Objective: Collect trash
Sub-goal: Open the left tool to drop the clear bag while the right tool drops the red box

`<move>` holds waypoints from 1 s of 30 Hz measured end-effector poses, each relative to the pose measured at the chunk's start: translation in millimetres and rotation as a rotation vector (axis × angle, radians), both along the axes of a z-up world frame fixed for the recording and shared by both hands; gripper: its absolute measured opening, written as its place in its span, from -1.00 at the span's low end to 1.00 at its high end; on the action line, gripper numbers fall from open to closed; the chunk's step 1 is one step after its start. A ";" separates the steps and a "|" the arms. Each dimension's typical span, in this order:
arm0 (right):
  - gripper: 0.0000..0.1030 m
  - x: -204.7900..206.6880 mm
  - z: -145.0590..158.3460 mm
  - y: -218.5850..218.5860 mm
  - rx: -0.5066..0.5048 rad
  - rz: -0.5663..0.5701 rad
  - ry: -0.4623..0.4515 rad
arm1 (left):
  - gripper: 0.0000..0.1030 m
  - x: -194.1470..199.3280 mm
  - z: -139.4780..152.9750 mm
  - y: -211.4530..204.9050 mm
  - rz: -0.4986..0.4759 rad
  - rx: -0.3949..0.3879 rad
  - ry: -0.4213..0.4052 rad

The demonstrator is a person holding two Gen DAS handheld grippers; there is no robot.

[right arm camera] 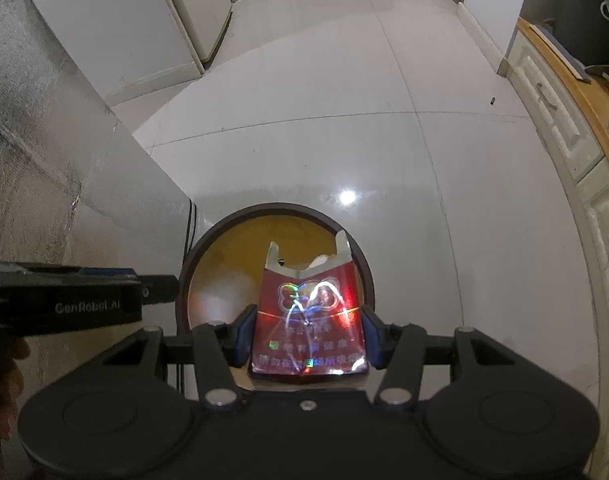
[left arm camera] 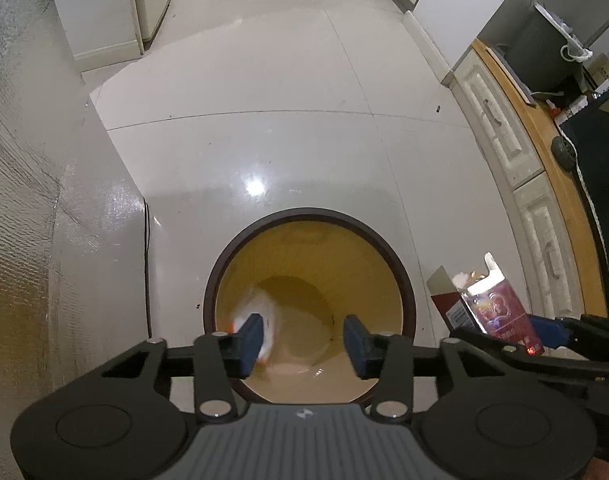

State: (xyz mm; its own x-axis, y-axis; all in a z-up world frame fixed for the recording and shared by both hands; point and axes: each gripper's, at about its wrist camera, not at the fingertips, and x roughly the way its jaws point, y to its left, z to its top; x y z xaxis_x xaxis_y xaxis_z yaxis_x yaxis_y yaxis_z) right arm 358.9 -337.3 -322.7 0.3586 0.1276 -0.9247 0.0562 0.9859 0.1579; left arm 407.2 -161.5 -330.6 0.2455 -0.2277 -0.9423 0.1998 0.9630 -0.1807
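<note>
Left gripper (left arm camera: 302, 338) jaws gape empty over bin (left arm camera: 309, 216), right gripper (right arm camera: 308, 336) clamps red pack (right arm camera: 309, 320) near the rim; an off-centre release could miss.

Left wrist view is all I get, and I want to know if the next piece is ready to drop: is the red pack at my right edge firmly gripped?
Observer: Yes. In the right wrist view, the right gripper has both fingers pressed on opposite sides of the red pack.
Operator: Is it lined up with the bin?
Observer: In that view the pack overlaps the mouth of the bin, inside the dark rim. I cannot judge its height.
Operator: Is my left gripper in its way?
Observer: No. The left gripper enters from the left edge, near the rim, apart from the pack.
</note>
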 end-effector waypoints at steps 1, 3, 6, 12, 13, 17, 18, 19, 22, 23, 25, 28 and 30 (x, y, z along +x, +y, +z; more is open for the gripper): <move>0.04 0.4 -1.0 0.7 -0.001 0.003 0.002 | -0.02 -0.2 -0.1 -0.5 -0.006 0.008 0.001; 0.04 1.4 -3.6 1.5 -0.004 0.011 0.008 | 0.03 -0.8 -0.8 0.3 -0.014 0.022 0.003; 0.04 2.7 -6.8 1.8 -0.015 0.025 0.014 | 0.11 -2.0 -3.0 4.5 -0.017 0.043 0.009; 0.05 5.6 -10.3 -0.5 -0.022 0.004 0.005 | 0.26 -4.3 -7.3 11.0 -0.026 0.093 0.025; 0.05 5.7 -9.8 -0.4 -0.021 0.001 -0.006 | 0.29 -4.5 -7.5 12.2 -0.024 0.100 0.026; 0.19 5.5 -11.1 -0.8 -0.039 -0.011 -0.001 | 0.53 -4.4 -5.5 17.3 -0.013 0.121 0.024; 0.22 5.6 -11.6 -1.1 -0.044 -0.012 0.006 | 0.55 -4.2 -4.8 17.8 -0.012 0.125 0.022; 0.24 5.7 -11.8 -1.3 -0.044 -0.014 0.011 | 0.58 -4.3 -4.0 17.8 -0.012 0.130 0.021; 0.35 5.2 -11.6 -1.3 -0.034 -0.007 0.021 | 0.66 -5.8 -2.6 16.7 -0.013 0.139 0.021; 0.36 4.9 -11.2 -0.9 -0.035 -0.002 0.023 | 0.67 -6.4 -2.4 16.9 -0.013 0.142 0.023; 0.38 3.9 -11.0 0.2 -0.039 0.009 0.031 | 0.69 -7.7 -2.2 16.9 -0.015 0.148 0.028; 0.40 2.2 -12.4 0.0 -0.045 0.022 0.052 | 0.75 -8.9 -1.0 18.1 -0.010 0.155 0.031; 0.41 -0.2 -12.9 0.3 -0.053 0.030 0.066 | 0.80 -9.9 0.0 19.5 -0.005 0.161 0.030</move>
